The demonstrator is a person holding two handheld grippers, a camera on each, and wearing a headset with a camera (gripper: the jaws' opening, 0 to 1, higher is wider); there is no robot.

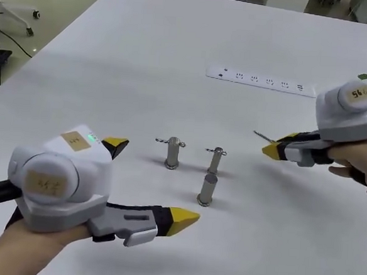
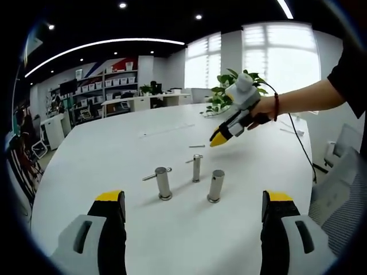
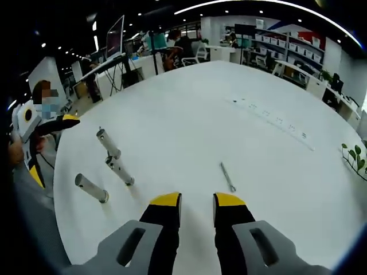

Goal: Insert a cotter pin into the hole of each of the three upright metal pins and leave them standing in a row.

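Loose cotter pin (image 3: 227, 176) lies flat on the desk (image 1: 145, 59), just ahead of my right gripper (image 3: 196, 200) and slightly to its right, not touching it. Thin bent wire: I'd judge it very light, stiff enough to push through a hole, slick on the desk and easy to flick away or twist in the grip. Best hold looks like the looped end or mid-shank, across its width, leaving the straight tip free to lead into the hole. Which end is the loop I can't tell at this size.

Bare upright pin (image 1: 207, 189) stands nearest me, no cotter in it. Short steel cylinder on a small flared foot, probably heavy for its size but tippy if nudged sideways near the top; steady it low on the shaft. Behind it, left upright (image 1: 173, 154) and middle upright (image 1: 216, 162) each carry a cotter across the top. The three are close together, more a triangle than a row.

Right jaws stand narrow, a slim gap, nothing between them. Left gripper (image 2: 193, 197) has its jaws wide apart, empty, facing the three uprights from the near side.

Power strip (image 1: 260, 80) lies further back on the desk, well apart.
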